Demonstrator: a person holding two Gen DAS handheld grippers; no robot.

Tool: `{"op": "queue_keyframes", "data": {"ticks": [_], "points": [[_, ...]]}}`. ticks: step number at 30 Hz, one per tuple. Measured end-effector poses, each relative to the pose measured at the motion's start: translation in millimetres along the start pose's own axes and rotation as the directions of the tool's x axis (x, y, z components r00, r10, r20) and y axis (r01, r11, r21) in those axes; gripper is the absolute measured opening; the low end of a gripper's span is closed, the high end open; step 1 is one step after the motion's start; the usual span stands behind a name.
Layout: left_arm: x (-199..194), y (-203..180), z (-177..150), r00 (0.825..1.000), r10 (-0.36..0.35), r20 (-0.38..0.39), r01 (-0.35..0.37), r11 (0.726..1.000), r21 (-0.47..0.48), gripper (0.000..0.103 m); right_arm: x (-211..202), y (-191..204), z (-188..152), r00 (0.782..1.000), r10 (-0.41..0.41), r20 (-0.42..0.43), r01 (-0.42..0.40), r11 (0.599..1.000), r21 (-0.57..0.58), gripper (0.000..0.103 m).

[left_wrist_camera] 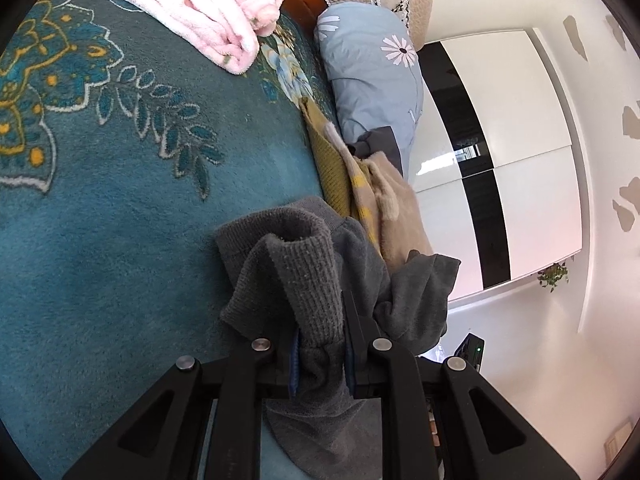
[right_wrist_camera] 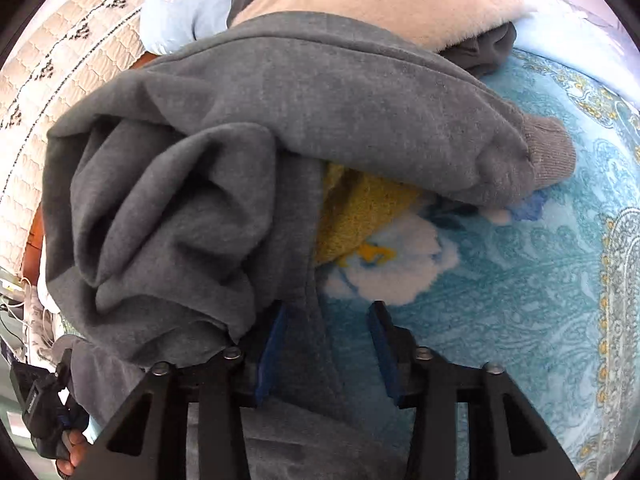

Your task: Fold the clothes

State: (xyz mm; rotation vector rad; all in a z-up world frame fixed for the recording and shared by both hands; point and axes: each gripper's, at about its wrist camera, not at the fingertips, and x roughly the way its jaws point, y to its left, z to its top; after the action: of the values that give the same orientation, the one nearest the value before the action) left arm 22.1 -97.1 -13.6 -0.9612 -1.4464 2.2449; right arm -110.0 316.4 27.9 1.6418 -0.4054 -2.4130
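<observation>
A grey sweatshirt [right_wrist_camera: 248,120] lies bunched on the teal patterned blanket [right_wrist_camera: 520,280]. My left gripper [left_wrist_camera: 320,320] is shut on its ribbed cuff [left_wrist_camera: 308,272], which stands up between the blue pads. In the right wrist view my right gripper [right_wrist_camera: 328,312] is open, its jaws either side of a hanging edge of the grey fabric, not closed on it. The other ribbed cuff [right_wrist_camera: 552,156] rests on the blanket to the right. A yellow knit garment [right_wrist_camera: 360,208] lies under the sweatshirt.
A folded pink fleece [left_wrist_camera: 192,4] lies at the far side of the blanket [left_wrist_camera: 100,220]. A beige fluffy garment [left_wrist_camera: 396,208], the yellow knit [left_wrist_camera: 328,160] and a blue daisy pillow [left_wrist_camera: 372,76] sit by the quilted headboard [right_wrist_camera: 60,80]. A white wardrobe [left_wrist_camera: 520,140] stands beyond.
</observation>
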Motion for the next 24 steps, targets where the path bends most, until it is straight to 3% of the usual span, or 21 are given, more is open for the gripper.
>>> {"op": "queue_keyframes", "data": {"ticks": [2,3,8,14,18,22,24], "points": [[0.3,0.4,-0.5,1.0,-0.004,-0.002,0.004,1.0,0.0,0.016,0.3,1.0,-2.5,0.999,0.038,-0.001,-0.038,0.999,0.036,0.006],[0.2,0.8,-0.8,1.0,-0.006,-0.002,0.006,1.0,0.0,0.016,-2.4,3.1,-3.9,0.999,0.034,0.01,-0.035,0.998,0.043,0.005],[-2.5,4.6,-3.5,1.0,-0.026,-0.001,0.026,1.0,-0.008,0.016,-45.6,3.6,-14.5,0.993,0.019,0.12,-0.03,0.996,0.088,0.004],[-8.4,12.8,-6.4,0.998,-0.066,-0.003,0.066,0.997,-0.05,0.016,-136.7,-44.1,-44.3,0.963,-0.038,0.268,-0.027,0.972,0.234,0.003],[-12.7,14.8,-8.0,0.997,-0.082,0.003,0.082,0.995,-0.059,0.016,-198.9,-82.3,-72.6,0.922,-0.126,0.367,0.004,0.949,0.315,0.003],[-17.7,16.6,-8.2,0.996,-0.087,0.019,0.088,0.994,-0.064,0.016,-274.7,-116.7,-111.2,0.865,-0.248,0.436,0.042,0.901,0.431,0.003],[-19.0,16.4,-8.2,0.996,-0.088,0.024,0.089,0.994,-0.06,0.016,-307.9,-129.3,-130.9,0.824,-0.297,0.483,0.033,0.875,0.483,0.003]]}}
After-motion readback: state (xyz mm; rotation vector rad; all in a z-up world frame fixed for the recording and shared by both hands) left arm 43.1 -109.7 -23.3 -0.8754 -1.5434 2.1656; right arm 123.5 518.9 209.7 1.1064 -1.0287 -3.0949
